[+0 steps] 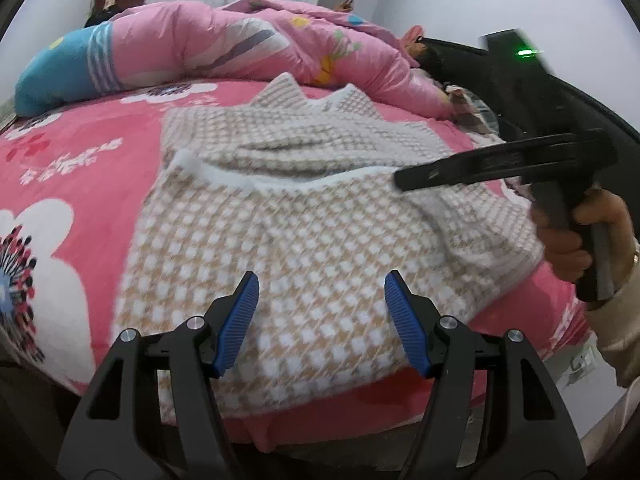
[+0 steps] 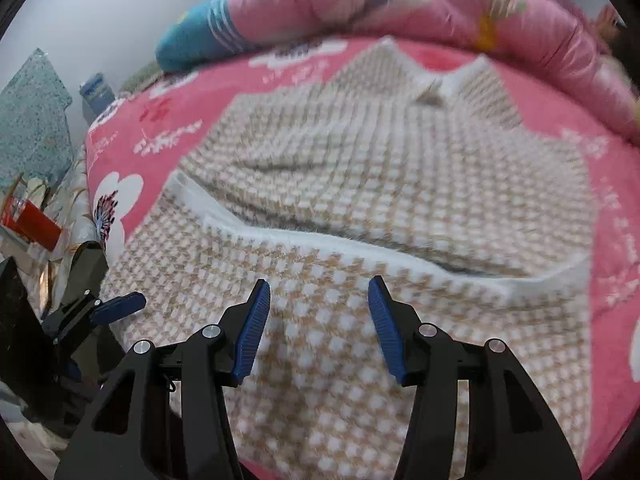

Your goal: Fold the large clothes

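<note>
A beige-and-white checked sweater (image 1: 280, 240) lies spread on a bed covered by a pink floral blanket (image 1: 80, 168). Its near portion is folded over the rest, the white ribbed hem (image 1: 256, 178) running crosswise ahead of both tools.

The left gripper (image 1: 322, 292) hangs over the near part of the sweater with its blue pads (image 1: 240, 320) spread apart; nothing sits between them, and only the knit shows below the gap. To its right, the right gripper (image 1: 404, 182) reaches across above the sweater's right side, carried by a person's hand (image 1: 576, 240) wrapped around the black handle, a pale sleeve (image 1: 616, 332) below the wrist.

In the right wrist view, the right gripper (image 2: 320, 292) also has its blue pads (image 2: 254, 328) parted with no cloth pinched between them; the folded sweater (image 2: 360, 200) fills the view ahead, its collar at the far end. The left gripper (image 2: 116, 308) shows at that view's left edge, beside the sweater's border.

Beyond the sweater, a pink quilt (image 1: 248, 48) is bunched along the far side of the bed.
</note>
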A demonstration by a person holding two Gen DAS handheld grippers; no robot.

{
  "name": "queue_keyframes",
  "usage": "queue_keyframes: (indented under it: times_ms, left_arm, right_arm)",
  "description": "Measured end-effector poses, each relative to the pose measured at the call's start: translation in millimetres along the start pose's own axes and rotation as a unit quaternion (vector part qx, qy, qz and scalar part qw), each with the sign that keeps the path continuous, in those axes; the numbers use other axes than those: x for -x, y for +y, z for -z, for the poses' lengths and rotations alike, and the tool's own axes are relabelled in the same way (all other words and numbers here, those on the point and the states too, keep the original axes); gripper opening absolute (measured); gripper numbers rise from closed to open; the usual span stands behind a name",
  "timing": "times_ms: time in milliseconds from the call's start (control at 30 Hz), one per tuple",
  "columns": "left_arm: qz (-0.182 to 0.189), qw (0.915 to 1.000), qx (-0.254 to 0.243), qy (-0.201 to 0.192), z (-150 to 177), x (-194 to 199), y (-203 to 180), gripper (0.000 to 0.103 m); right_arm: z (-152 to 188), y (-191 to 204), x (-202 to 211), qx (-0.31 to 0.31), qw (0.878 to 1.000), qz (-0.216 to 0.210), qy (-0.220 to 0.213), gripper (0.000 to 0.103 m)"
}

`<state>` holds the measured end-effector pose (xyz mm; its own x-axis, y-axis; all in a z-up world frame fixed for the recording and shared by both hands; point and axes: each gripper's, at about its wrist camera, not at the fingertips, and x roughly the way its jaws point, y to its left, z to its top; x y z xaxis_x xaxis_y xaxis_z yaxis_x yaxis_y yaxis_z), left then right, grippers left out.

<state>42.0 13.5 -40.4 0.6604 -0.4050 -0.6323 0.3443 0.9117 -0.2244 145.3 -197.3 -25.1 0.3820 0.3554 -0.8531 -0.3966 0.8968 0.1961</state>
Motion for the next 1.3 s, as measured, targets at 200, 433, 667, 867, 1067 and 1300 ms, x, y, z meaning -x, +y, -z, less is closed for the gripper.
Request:
queue_keyframes:
  times_ms: [200,433,667,867,1067,1300]
  left_arm:
    - [-0.008,1.0000,0.004,-0.003,-13,-18,3,0.061]
    - [0.004,0.9999,0.000,-0.012,-33,-27,11,0.061]
    - [0.020,0.9998,-0.001,-0.008,-50,-42,9,0.061]
    - [-0.023,0.9993,-0.003,0.030,-50,-58,9,0.060]
    - [-0.058,0.9967,0.034,0.047,-50,-67,31,0.050]
    - [-0.061,0.9968,0.039,0.034,-49,-70,35,0.050]
  right_arm:
    - [9,14,-6,0.042,0.999,0.023,0.005,0.016]
    - [27,19,20,0.075,0.997,0.003,0.005,0.007]
    - [34,8,23,0.071,0.995,-0.062,0.031,0.007]
    - [9,-20,25,0.014,0.995,-0.098,-0.001,0.024]
    - [10,-26,1,-0.007,0.993,-0.116,0.008,0.039]
    - [16,-11,-29,0.019,0.998,-0.060,0.003,0.043]
